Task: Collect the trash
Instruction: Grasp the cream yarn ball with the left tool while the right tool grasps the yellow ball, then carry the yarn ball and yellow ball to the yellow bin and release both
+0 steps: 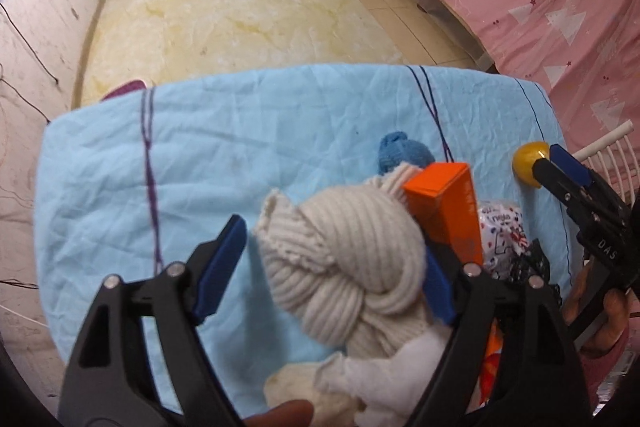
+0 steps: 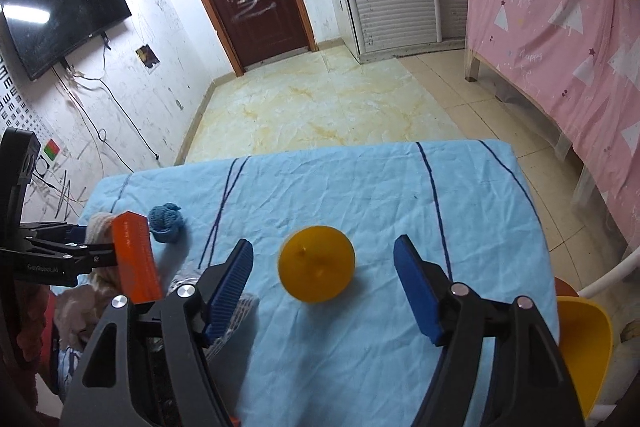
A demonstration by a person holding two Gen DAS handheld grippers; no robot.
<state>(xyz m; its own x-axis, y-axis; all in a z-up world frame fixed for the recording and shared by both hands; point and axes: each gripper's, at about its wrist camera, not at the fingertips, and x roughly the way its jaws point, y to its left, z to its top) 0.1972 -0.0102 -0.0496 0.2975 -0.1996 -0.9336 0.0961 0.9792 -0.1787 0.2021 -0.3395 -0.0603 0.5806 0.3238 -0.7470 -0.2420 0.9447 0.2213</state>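
- Right now my left gripper (image 1: 336,263) hangs steeply over the cream knitted bundle (image 1: 340,255), fingers spread wide to either side of it; the left pad stands clear of the wool, and whether the right pad (image 1: 438,287) touches it I cannot tell. I judge I am set to straddle it, not yet gripping.
- My right gripper (image 2: 324,283) is also wide, framing the yellow ball (image 2: 316,263) on the blue cloth (image 2: 360,187) with a gap on both sides, so nothing is held there either.
- Most of the clutter sits heaped at the near edge of the cloth, probably because it was gathered there to be sorted: the orange box (image 1: 444,207) leans on the cream bundle, a printed wrapper (image 1: 500,231) lies just beside it, and white rags (image 1: 380,379) lie under my left fingers.
- The small blue knitted piece (image 1: 400,153) lies just behind the heap; the ball sits apart, in the open.
- Count: one cream bundle, one orange box, one blue knit, one yellow ball, one printed wrapper; the rags are too bunched to count.
- A yellow scoop-like bin (image 2: 584,343) waits off the cloth's right edge, likely where the trash should go.
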